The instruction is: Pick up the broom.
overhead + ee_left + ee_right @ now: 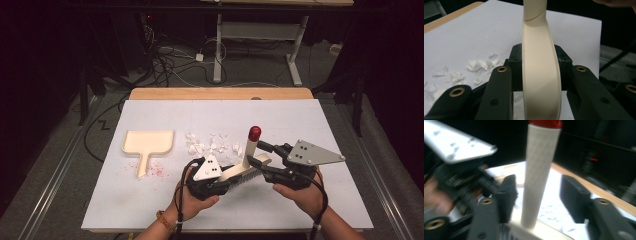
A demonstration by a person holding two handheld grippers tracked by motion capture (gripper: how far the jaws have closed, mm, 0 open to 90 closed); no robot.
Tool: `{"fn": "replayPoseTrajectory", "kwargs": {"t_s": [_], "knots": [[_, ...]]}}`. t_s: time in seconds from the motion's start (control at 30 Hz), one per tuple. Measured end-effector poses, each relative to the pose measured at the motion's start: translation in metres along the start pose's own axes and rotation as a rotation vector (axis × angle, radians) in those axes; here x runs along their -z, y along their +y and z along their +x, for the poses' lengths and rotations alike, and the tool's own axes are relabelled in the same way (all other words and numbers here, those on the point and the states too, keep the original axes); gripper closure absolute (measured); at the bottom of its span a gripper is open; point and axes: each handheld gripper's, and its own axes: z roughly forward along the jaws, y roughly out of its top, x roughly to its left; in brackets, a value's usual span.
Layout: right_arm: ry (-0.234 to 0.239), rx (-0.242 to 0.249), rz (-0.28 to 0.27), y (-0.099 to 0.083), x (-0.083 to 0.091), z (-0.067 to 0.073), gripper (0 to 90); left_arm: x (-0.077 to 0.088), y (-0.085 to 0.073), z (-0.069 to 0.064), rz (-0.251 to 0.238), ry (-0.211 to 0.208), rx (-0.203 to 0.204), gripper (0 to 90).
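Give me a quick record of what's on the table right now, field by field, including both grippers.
surface: white table
brush: cream brush with red-capped handle, held above the table
left gripper: left gripper shut on the brush body
right gripper: right gripper open, jaws either side of the brush handle
dustpan: cream dustpan lying flat at left
debris: white paper scraps beside the dustpan

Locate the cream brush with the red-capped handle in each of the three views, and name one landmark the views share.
High view: the brush sits centre-right, between the two grippers, red cap upward.
Left gripper view: its cream body fills the centre, clamped between the black jaws.
Right gripper view: its pale handle rises up the centre between the open jaws, red cap at the top edge.
Shared landmark: the torn white paper scraps on the white table.
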Motion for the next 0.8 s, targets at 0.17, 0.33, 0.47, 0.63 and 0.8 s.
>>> {"fn": "replayPoseTrajectory", "kwargs": {"t_s": [0.17, 0.33, 0.47, 0.63, 0.8], "knots": [[0.112, 0.105, 0.122, -0.014, 0.014, -0.01, 29.9, 0.018, -0.004, 0.003, 0.048, -0.064, -0.053, 65.4], [0.216, 0.132, 0.237, -0.029, 0.007, -0.01, 26.0, 0.025, -0.003, 0.0, 0.08, -0.142, -0.099, 65.4], [0.311, 0.17, 0.305, -0.039, -0.007, -0.002, 33.0, 0.019, 0.0, -0.005, 0.098, -0.215, -0.135, 65.3], [0.435, 0.181, 0.37, -0.052, -0.02, 0.006, 48.1, 0.011, -0.002, -0.011, 0.123, -0.278, -0.162, 65.3], [0.524, 0.208, 0.386, -0.057, -0.026, 0.016, 63.0, 0.011, -0.006, -0.011, 0.111, -0.305, -0.177, 65.0]]}}
